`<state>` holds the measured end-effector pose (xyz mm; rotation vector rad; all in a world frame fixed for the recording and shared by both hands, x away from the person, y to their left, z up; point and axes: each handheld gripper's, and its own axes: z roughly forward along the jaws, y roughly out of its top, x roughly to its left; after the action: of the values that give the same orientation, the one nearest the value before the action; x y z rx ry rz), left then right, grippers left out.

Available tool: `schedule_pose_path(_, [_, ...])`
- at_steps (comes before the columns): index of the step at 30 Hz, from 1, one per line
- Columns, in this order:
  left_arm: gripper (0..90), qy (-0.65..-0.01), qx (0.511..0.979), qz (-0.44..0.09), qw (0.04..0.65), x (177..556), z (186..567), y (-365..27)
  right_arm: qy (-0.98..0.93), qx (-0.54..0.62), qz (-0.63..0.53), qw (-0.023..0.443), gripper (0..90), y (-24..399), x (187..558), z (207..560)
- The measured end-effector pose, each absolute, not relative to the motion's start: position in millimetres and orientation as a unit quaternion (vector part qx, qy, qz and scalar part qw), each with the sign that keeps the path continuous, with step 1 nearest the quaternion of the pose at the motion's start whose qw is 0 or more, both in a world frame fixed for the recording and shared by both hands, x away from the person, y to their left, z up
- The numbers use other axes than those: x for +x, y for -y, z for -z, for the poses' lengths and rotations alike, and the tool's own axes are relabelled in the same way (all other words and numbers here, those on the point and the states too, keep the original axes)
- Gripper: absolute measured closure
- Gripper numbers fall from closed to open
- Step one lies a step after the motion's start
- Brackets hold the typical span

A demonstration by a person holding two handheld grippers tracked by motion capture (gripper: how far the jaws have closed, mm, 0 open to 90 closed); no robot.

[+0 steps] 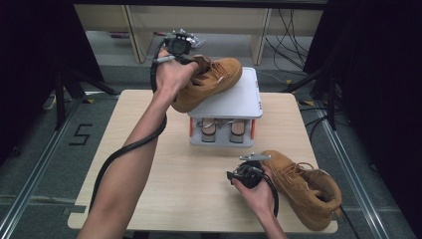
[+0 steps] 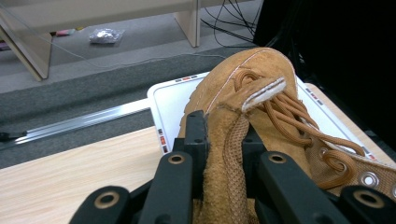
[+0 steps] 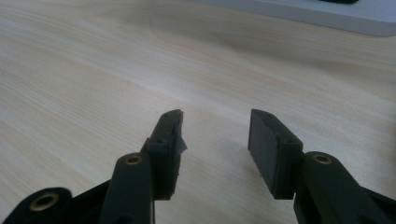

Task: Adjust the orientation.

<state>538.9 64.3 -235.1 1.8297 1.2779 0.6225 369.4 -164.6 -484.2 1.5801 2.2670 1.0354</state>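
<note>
Risk of slipping: your left gripper [image 2: 223, 140] holds the raised boot [image 1: 211, 79] only by a soft fold of its collar, so the heavy sole could swing and pull the suede out of the fingers [image 2: 196, 133] if you tilt or jerk.
Risk on the rack: the boot sits half over the near-left edge of the white shoe rack [image 1: 239, 97]; let go there and it may tip off onto the table [image 1: 149, 164].
Risk below: the sole could catch the rack's edge as you slide it and shove the whole rack.
Left fingers: clenched on the boot's collar, one finger inside and one outside, laces just ahead of them.
Boot position: toe pointing away over the rack's top, heel end at your hand; whether the sole already rests on the rack is hard to tell.
Right fingers: your right gripper [image 3: 215, 140] is released, nothing between the fingers, hovering low over bare table.
Second boot [image 1: 303, 186]: lying on the table's near-right corner, just beside your right hand.
</note>
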Motion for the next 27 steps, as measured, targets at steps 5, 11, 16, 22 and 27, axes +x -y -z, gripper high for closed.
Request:
schedule_pose_path(5, [79.4,-0.507,0.724,-0.242,0.402,541,237,-57,-0.766,0.535,-0.346,0.092,55.2,165,369,485])
schedule_pose_path(11, [77.2,-0.506,0.726,-0.251,0.393,546,238,-59,-0.764,0.538,-0.345,0.091,55.2,164,369,485])
schedule_pose_path(16, [74.0,-0.499,0.730,-0.252,0.392,552,240,-65,-0.771,0.527,-0.345,0.095,55.1,164,369,487])
schedule_pose_path(22, [69.8,-0.501,0.721,-0.258,0.404,561,243,-75,-0.767,0.530,-0.349,0.095,55.1,164,369,487])
schedule_pose_path(27, [66.7,-0.502,0.708,-0.269,0.418,565,243,-82,-0.774,0.518,-0.348,0.104,55.1,166,371,488])
